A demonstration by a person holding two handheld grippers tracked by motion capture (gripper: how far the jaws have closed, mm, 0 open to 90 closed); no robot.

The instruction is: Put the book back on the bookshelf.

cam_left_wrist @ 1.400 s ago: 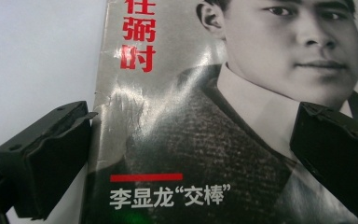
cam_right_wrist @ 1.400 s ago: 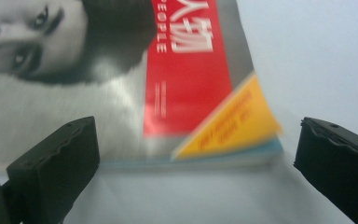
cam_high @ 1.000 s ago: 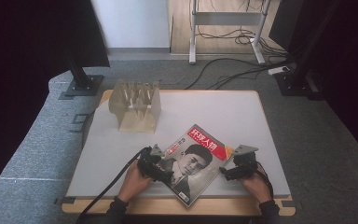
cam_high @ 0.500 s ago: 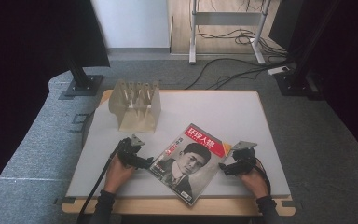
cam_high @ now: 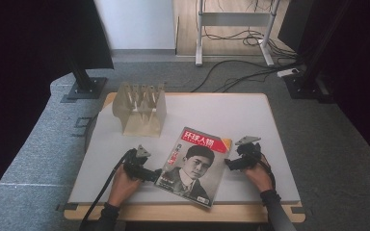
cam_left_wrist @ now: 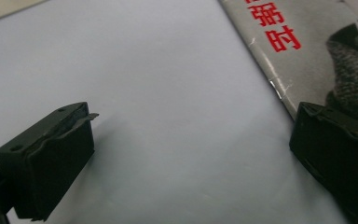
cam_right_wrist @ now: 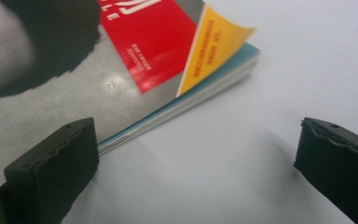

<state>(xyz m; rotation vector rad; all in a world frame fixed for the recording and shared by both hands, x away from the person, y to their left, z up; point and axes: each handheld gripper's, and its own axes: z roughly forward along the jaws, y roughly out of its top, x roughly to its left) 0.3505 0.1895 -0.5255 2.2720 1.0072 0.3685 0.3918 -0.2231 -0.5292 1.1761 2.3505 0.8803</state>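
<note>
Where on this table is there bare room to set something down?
The table is bare right of the wooden rack, behind the magazine. A smaller bare patch lies left of the rack. It is crowded near the front edge, where the left tool and right tool flank the magazine.

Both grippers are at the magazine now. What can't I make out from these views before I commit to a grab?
- Magazine near-left edge, high view: hidden under the left gripper.
- Contact between the right gripper and the magazine, high view: too small to tell.
- Magazine cover, both gripper views: cut off by the frame edges.
- Rack slots, high view: too small to see contents.
</note>
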